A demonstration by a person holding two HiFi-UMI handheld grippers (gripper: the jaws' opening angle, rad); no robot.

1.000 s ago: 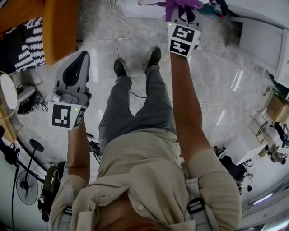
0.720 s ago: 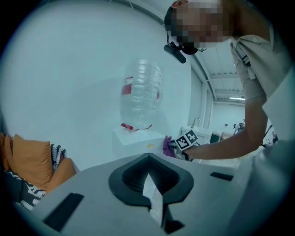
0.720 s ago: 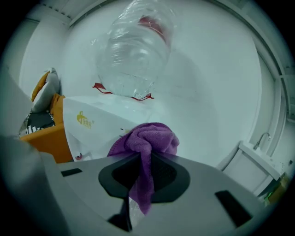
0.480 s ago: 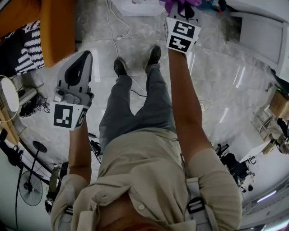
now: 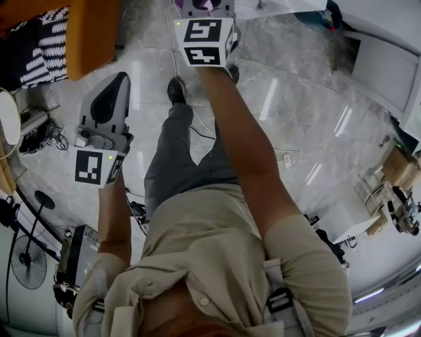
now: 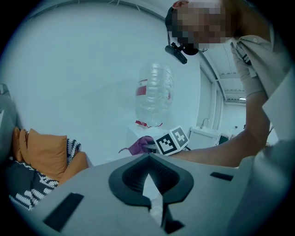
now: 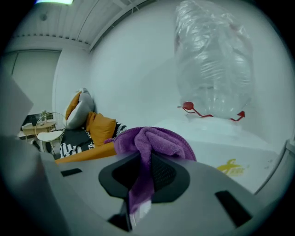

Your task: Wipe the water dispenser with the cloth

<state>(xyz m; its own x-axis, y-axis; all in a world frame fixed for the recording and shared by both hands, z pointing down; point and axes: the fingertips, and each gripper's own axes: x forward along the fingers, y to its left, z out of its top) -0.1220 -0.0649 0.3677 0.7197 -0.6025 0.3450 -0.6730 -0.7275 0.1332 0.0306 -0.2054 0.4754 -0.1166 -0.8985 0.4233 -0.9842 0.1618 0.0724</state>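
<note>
Cloth point(image 7: 156, 138) pinched in our right tongs point(image 7: 144, 162) seemingly touches the water dispenser point(image 7: 221, 145); our left tongs point(image 6: 149, 177) are pressed together.

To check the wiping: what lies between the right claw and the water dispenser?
The purple cloth, clamped in the right claw; the right gripper view shows it.

Head view: right gripper point(image 5: 204, 8) cut by top edge, jaw tips out of frame; purple cloth point(image 5: 202, 4) only a sliver. Right gripper view: water dispenser point(image 7: 221, 138) runs off right edge; cloth-to-dispenser contact cannot be told.
</note>
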